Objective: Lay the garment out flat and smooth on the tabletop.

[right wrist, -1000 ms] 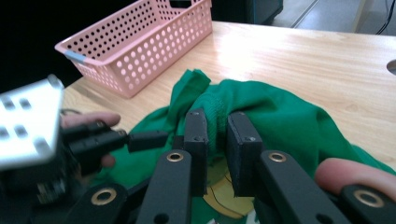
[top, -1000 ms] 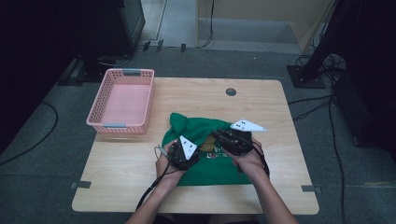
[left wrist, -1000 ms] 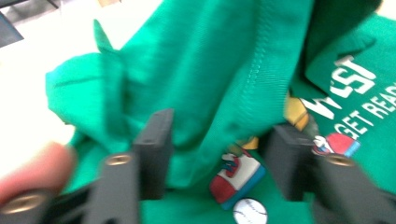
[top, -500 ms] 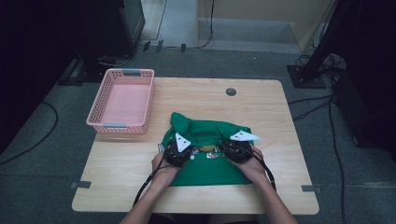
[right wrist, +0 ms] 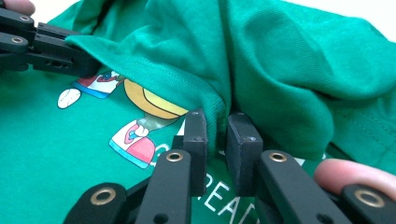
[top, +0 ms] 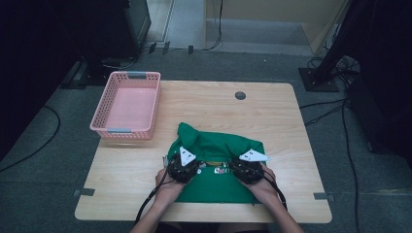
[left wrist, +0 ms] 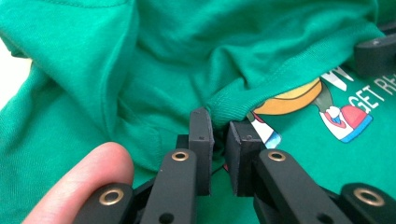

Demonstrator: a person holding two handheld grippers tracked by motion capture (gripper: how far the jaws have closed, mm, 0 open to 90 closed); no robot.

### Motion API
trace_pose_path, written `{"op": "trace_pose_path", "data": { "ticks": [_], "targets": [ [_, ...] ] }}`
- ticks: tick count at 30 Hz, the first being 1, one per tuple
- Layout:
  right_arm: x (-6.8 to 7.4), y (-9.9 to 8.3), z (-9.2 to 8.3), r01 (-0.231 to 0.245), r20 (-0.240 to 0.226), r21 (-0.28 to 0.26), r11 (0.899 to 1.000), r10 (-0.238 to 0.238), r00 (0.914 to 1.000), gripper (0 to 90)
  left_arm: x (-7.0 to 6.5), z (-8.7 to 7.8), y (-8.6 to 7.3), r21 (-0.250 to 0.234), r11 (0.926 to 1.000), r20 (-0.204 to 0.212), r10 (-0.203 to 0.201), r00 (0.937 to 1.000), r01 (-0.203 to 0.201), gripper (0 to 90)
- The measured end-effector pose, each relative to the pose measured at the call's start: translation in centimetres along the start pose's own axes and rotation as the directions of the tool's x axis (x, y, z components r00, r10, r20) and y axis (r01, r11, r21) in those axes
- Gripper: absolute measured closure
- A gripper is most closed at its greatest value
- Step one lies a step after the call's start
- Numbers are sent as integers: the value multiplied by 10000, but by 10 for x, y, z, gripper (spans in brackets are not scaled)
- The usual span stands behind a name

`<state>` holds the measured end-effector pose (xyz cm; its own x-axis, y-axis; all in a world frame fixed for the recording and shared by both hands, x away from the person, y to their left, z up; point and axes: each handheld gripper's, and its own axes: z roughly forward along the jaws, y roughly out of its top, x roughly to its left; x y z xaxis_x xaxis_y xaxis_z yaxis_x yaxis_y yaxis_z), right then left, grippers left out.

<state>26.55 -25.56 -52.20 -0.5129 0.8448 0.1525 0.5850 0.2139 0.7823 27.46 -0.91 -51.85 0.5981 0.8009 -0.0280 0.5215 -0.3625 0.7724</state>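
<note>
A green T-shirt (top: 216, 167) with a colourful print lies on the wooden table (top: 209, 104), near its front edge. Its far part is folded toward the person over the printed side. My left gripper (top: 183, 166) sits at the fold's left end, my right gripper (top: 248, 167) at the right end. In the left gripper view the jaws (left wrist: 219, 140) are shut on the shirt's ribbed hem (left wrist: 233, 100). Over in the right gripper view the jaws (right wrist: 217, 135) pinch a green fold (right wrist: 212, 100) beside the print (right wrist: 135, 135). The left gripper (right wrist: 51, 49) appears there at upper left, also holding cloth.
A pink plastic basket (top: 127, 104) stands at the table's left back corner. A round cable hole (top: 240, 95) sits at the back centre. Bare wood stretches behind and to both sides of the shirt. Cables trail off the table's front edge.
Both grippers have pulled the shirt's edge toward the person, drawing the fold nearer over the print. The hands now sit lower on the table.
</note>
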Motion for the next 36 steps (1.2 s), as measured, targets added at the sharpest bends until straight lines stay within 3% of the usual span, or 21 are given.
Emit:
{"op": "trace_pose_path", "data": {
  "ticks": [5, 7, 9, 11, 14, 16, 17, 18, 19, 20, 21, 22, 23, 24, 27, 30, 36],
  "targets": [
    [11, -8, -12, 210, 25, 128, 9997, -211, 9998, 812, -7, -11, -4, 92, 9999, 133, -56, 9999, 55, 840],
    [11, -2, -19, -120, -232, -89, 9999, 118, 9997, 814, -8, -16, 2, -103, 9998, 295, -165, 9994, 168, 841],
    [10, 15, -28, -331, -239, -705, 9970, 315, 9992, 815, -6, -22, 17, -426, 9987, 460, -270, 9986, 290, 838],
    [7, 40, -34, -430, -15, -1216, 9916, 432, 9991, 817, -1, -25, 38, -794, 9961, 370, -352, 9987, 380, 834],
    [-2, 78, -28, -496, 363, -1616, 9856, 561, 9978, 821, 18, -15, 86, -1259, 9897, -99, -705, 9975, 687, 835],
    [-13, 105, -20, -910, 535, -1905, 9775, 1029, 9933, 819, 32, -4, 111, -1480, 9840, -382, -1063, 9936, 996, 825],
    [-19, 118, -16, -1018, 795, -2099, 9724, 1208, 9895, 808, 41, 3, 124, -1639, 9781, -588, -1396, 9885, 1284, 790],
    [-25, 131, -11, -1083, 1143, -2287, 9675, 1371, 9839, 755, 47, 8, 133, -1840, 9717, -900, -1668, 9819, 1482, 687],
    [-31, 138, -7, -1114, 1371, -2499, 9618, 1490, 9793, 680, 55, 13, 144, -1969, 9670, -1561, -1937, 9686, 1617, 556],
    [-39, 146, -3, -1376, 1515, -2809, 9498, 1855, 9709, 589, 65, 18, 153, -2138, 9594, -2128, -2295, 9498, 1839, 430],
    [-49, 153, 0, -1818, 1455, -3008, 9362, 2334, 9614, 521, 72, 19, 159, -2313, 9522, -2270, -2525, 9406, 1998, 356],
    [-54, 156, 2, -2046, 1288, -2967, 9328, 2514, 9593, 461, 77, 19, 162, -2405, 9473, -2430, -2699, 9317, 2117, 285],
    [-58, 157, 4, -2103, 1244, -2925, 9328, 2552, 9588, 428, 80, 19, 163, -2413, 9455, -2480, -2777, 9281, 2184, 265],
    [-59, 157, 5, -2069, 1287, -2868, 9354, 2517, 9592, 414, 83, 18, 163, -2408, 9454, -2437, -2777, 9292, 2195, 262],
    [-61, 148, 6, -1630, 1389, -2714, 9486, 2061, 9686, 369, 84, 22, 156, -1915, 9630, -2438, -2339, 9412, 1897, 214],
    [-63, 140, 8, -1637, 1334, -2565, 9526, 2026, 9701, 367, 82, 30, 145, -1648, 9650, -2302, -2389, 9434, 2042, 214],
    [-63, 128, 16, -1592, 1257, -2145, 9637, 1889, 9739, 368, 71, 47, 132, -1084, 9750, -2083, -2131, 9546, 1940, 214]
  ]
}}
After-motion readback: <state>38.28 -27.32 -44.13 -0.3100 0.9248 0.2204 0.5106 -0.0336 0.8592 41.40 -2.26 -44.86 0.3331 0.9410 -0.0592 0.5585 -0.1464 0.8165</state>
